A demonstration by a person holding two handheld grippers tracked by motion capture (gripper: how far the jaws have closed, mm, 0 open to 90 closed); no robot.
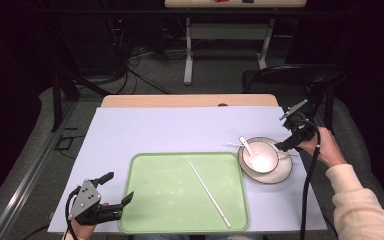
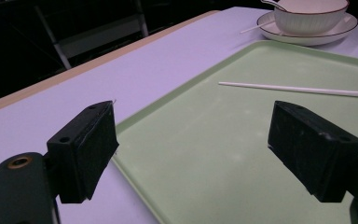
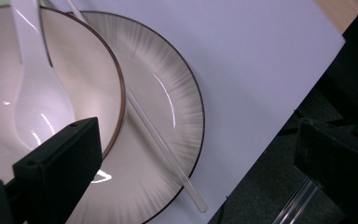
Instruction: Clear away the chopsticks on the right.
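Note:
A light green tray [image 1: 170, 200] lies at the front of the table with one white chopstick [image 1: 209, 193] slanting across it. To its right a white bowl [image 1: 260, 157] holding a white spoon [image 1: 245, 145] stands on a dark-rimmed plate [image 1: 280, 172]. A second chopstick [image 3: 161, 142] rests on the plate beside the bowl. My left gripper [image 1: 120, 185] is open at the tray's front left corner, its jaws straddling the tray's edge [image 2: 140, 121]. Over the plate's right rim my right gripper [image 1: 285, 142] hangs open, with the second chopstick between its jaws.
A pale lilac sheet [image 1: 170, 130] covers the wooden table. The sheet's right edge [image 3: 279, 126] runs close to the plate. A dark chair [image 1: 300, 75] stands behind the table's right corner, and another desk's legs [image 1: 188, 55] and cables sit farther back.

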